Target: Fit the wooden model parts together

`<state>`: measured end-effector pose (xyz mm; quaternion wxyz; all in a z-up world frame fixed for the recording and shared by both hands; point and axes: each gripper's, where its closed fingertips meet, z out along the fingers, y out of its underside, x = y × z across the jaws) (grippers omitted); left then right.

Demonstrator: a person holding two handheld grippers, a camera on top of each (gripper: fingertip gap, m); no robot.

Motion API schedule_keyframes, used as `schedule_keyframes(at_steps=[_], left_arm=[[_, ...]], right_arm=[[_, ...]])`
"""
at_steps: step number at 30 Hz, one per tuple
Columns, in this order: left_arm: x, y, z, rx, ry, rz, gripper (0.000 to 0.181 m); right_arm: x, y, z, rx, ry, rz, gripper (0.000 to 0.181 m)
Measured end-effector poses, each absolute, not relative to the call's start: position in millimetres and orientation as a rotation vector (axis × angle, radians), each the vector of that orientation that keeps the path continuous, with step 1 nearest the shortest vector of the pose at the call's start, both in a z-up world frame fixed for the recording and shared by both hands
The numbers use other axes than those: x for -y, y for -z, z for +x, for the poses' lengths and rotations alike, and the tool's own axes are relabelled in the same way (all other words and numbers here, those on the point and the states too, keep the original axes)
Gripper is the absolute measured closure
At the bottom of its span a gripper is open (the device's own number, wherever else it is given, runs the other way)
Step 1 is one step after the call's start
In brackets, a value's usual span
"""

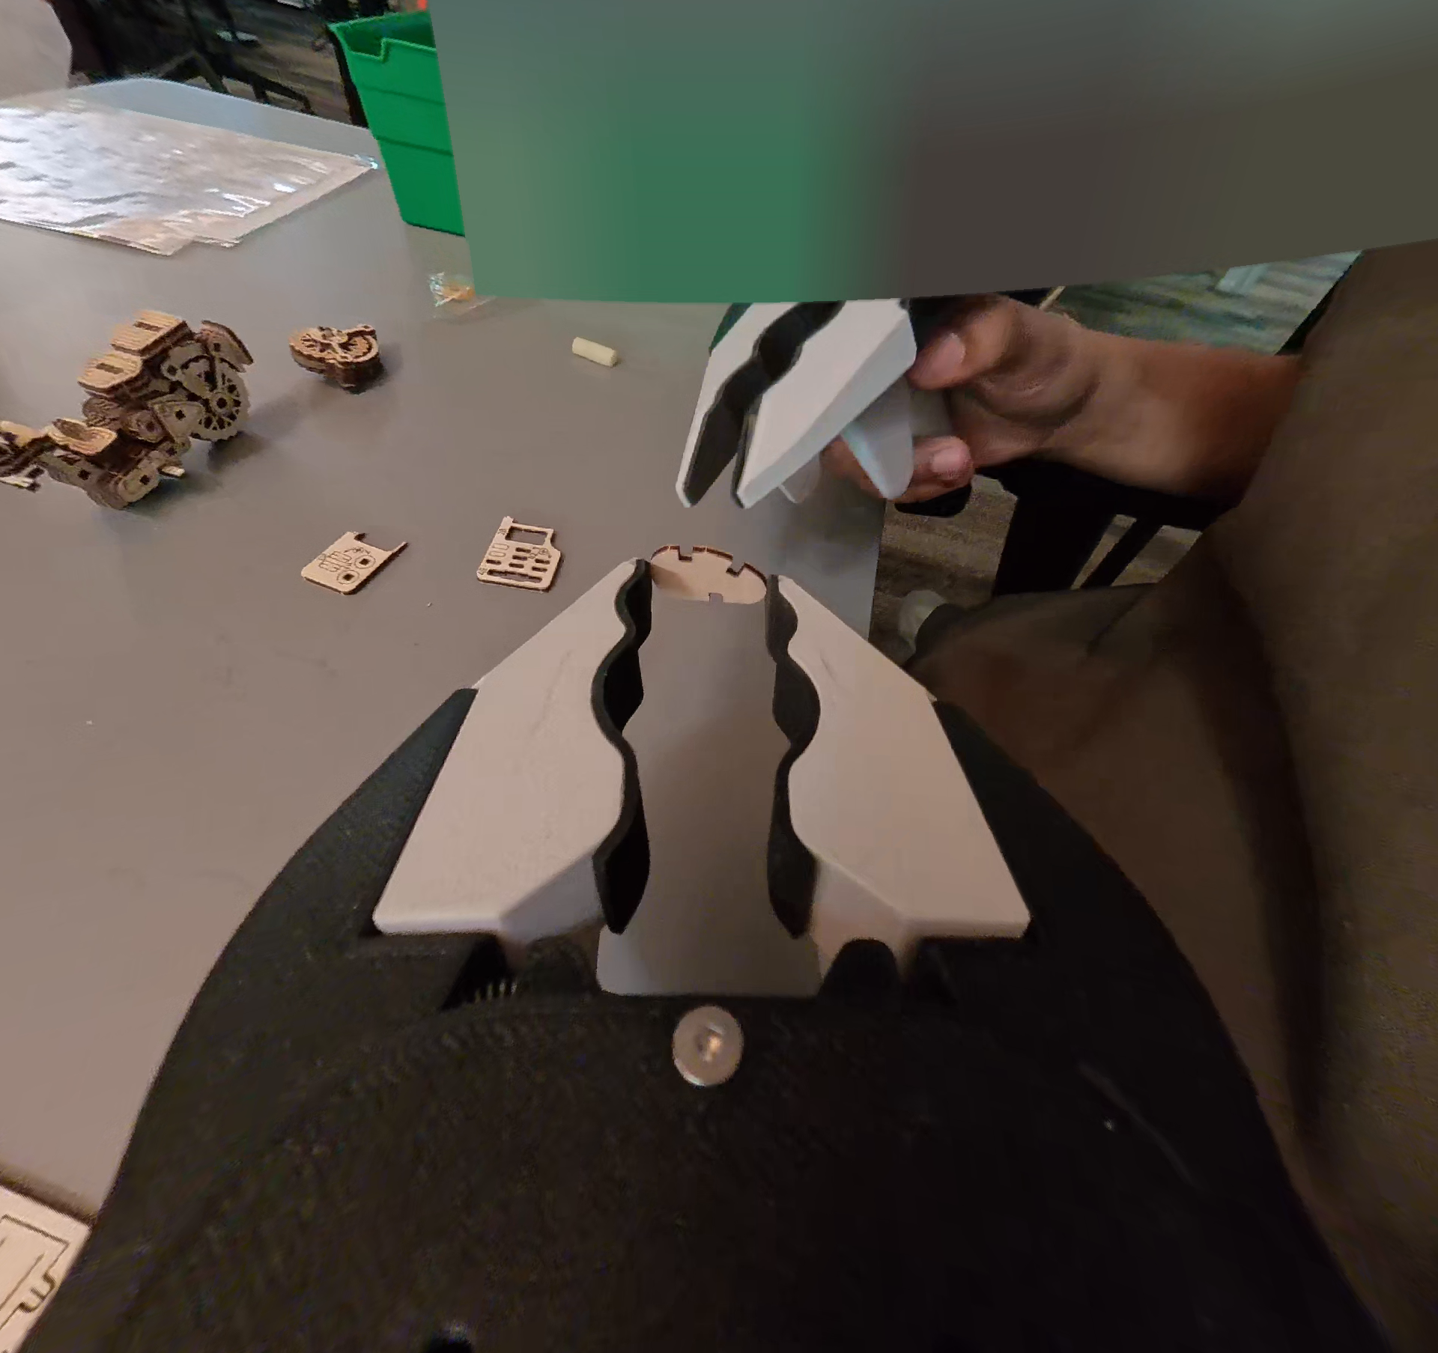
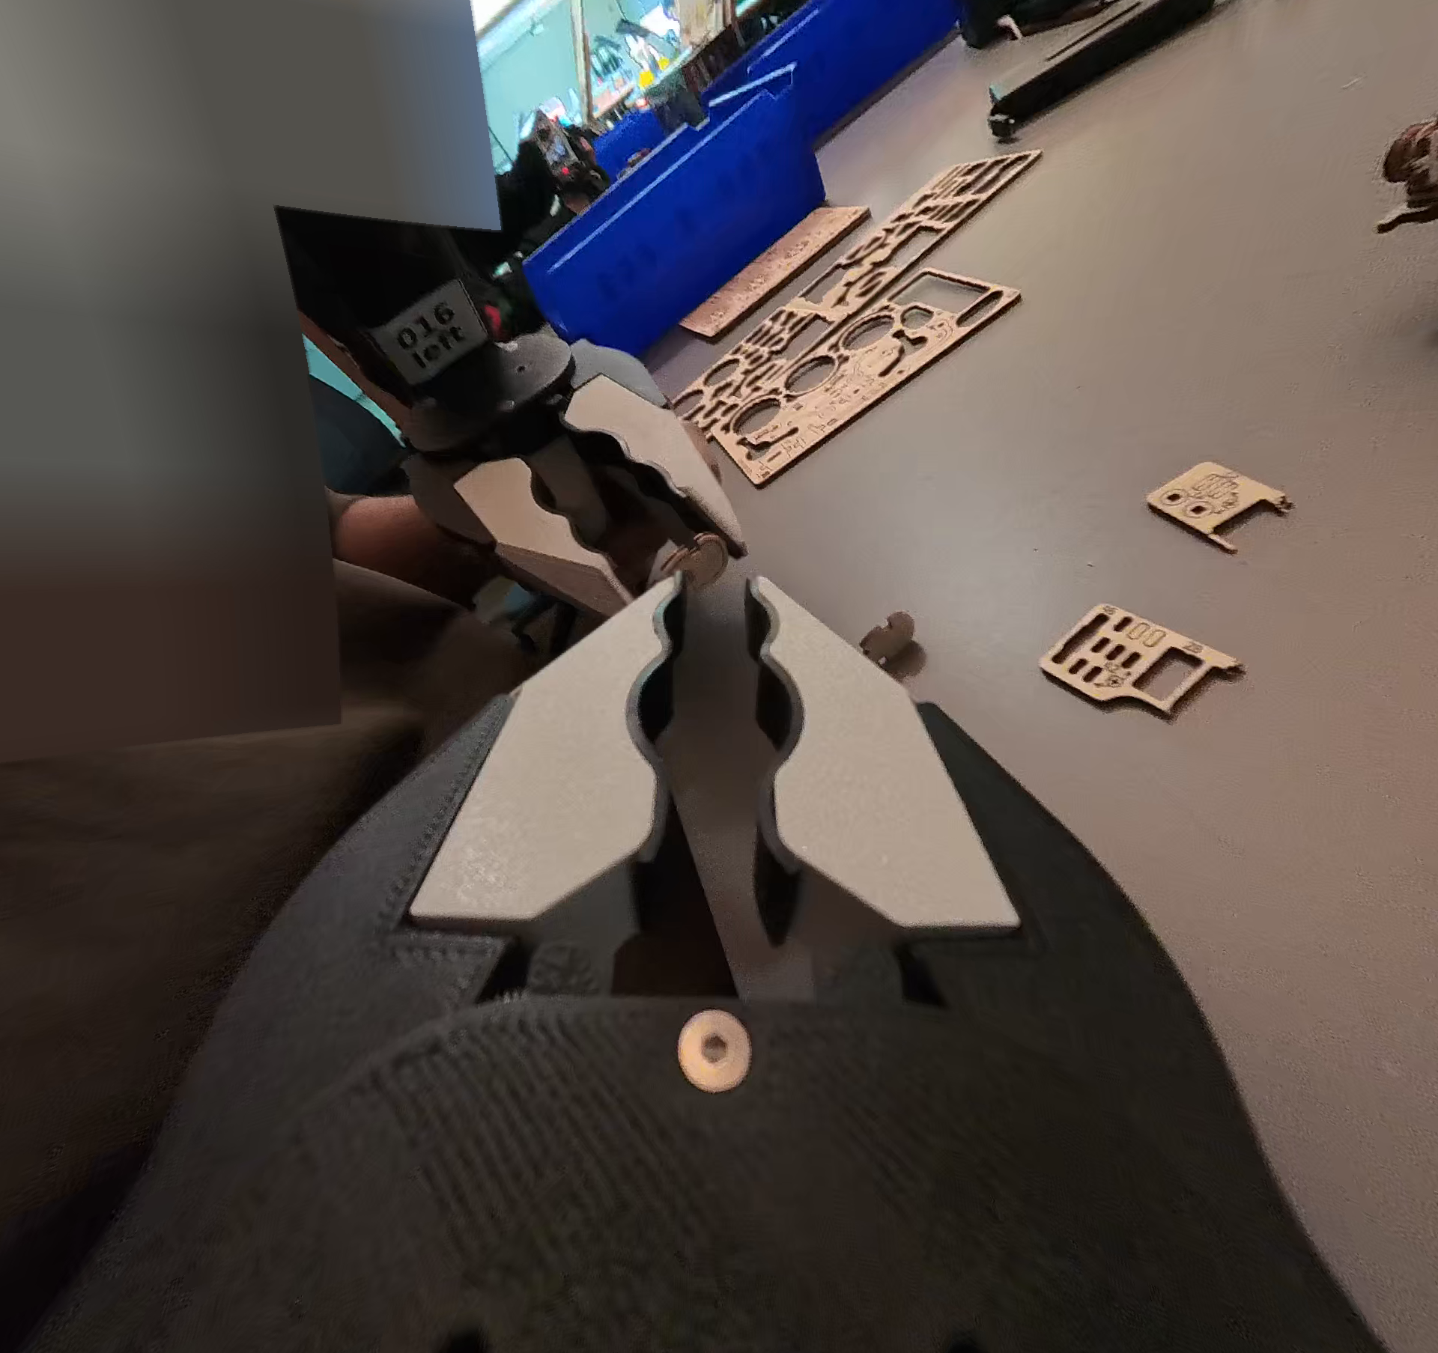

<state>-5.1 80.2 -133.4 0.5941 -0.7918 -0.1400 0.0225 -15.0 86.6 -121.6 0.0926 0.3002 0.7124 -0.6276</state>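
Notched wooden disc (image 1: pixel 706 575) pinched at left gripper (image 1: pixel 708 577) tips; right gripper (image 1: pixel 720 487) parted, empty.
Slots should be aligned squarely before the mating part is pressed.

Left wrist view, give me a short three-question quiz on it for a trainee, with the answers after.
1. True or false: the left gripper holds nothing in its jaws.
2. The bin beyond the table is: A red, B green, C yellow.
3. How many flat rectangular wooden pieces lie on the table left of those jaws?

Key: 1 false, the jaws are shut on a round wooden disc; 2 B; 3 two.
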Motion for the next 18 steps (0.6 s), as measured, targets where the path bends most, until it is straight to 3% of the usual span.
schedule_keyframes(at_steps=[18], left_arm=[[-83, 135, 21, 0.228, 0.155, -1.852, 0.154]], right_arm=[[-70, 122, 13, -2.502, 1.922, 0.447, 0.173]])
